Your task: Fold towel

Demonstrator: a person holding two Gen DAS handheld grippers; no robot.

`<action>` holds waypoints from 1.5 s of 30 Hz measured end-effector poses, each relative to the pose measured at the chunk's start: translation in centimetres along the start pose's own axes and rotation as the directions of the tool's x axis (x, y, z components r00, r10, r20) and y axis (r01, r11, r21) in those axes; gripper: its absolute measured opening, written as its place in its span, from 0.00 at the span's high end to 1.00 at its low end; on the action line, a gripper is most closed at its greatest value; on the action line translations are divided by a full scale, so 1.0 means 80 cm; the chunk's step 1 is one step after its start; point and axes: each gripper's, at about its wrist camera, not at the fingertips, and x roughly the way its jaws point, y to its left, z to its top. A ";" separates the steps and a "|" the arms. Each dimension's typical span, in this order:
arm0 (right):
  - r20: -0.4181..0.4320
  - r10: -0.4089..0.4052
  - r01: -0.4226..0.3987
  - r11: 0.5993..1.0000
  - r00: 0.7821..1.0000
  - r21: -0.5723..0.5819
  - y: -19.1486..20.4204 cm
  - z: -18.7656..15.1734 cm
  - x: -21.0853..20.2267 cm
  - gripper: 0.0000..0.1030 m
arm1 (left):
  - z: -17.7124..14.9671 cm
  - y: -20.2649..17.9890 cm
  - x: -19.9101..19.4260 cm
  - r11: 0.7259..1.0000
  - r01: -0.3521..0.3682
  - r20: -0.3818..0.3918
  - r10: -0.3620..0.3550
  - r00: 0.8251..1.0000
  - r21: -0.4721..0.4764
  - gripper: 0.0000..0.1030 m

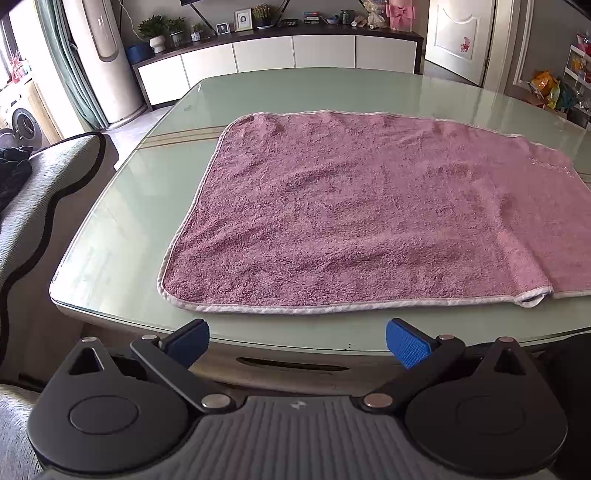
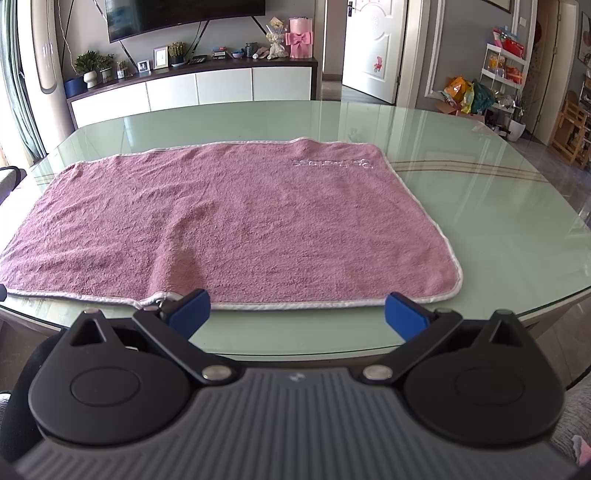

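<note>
Lying flat across the glass worktop [image 2: 480,177] in front of you is the pink towel [image 2: 236,221], white-edged, with one end folded over so a doubled corner [image 1: 532,297] sits at its near edge. Your left tongs [image 1: 297,341] hang spread wide, short of the worktop's near edge. Your right tongs [image 2: 297,312] are spread wide too, empty, just before the towel's near hem.

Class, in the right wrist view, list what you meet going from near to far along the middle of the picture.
Right claw, open → bare table strip → pink towel → more glass table → white cabinet → television.
</note>
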 end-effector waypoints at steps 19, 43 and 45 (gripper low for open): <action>0.002 -0.009 0.009 1.000 1.000 -0.001 0.002 0.000 -0.001 0.00 | 0.001 -0.009 0.006 1.000 0.014 0.000 -0.014 1.000 0.007 0.00; 0.001 -0.003 0.003 1.000 1.000 0.005 -0.008 0.007 0.003 0.00 | 0.003 -0.012 0.001 1.000 0.024 0.014 -0.024 1.000 0.020 0.00; 0.001 -0.003 0.003 1.000 1.000 0.005 -0.010 0.006 0.004 0.00 | 0.003 -0.013 0.002 0.999 0.024 0.015 -0.024 1.000 0.024 0.01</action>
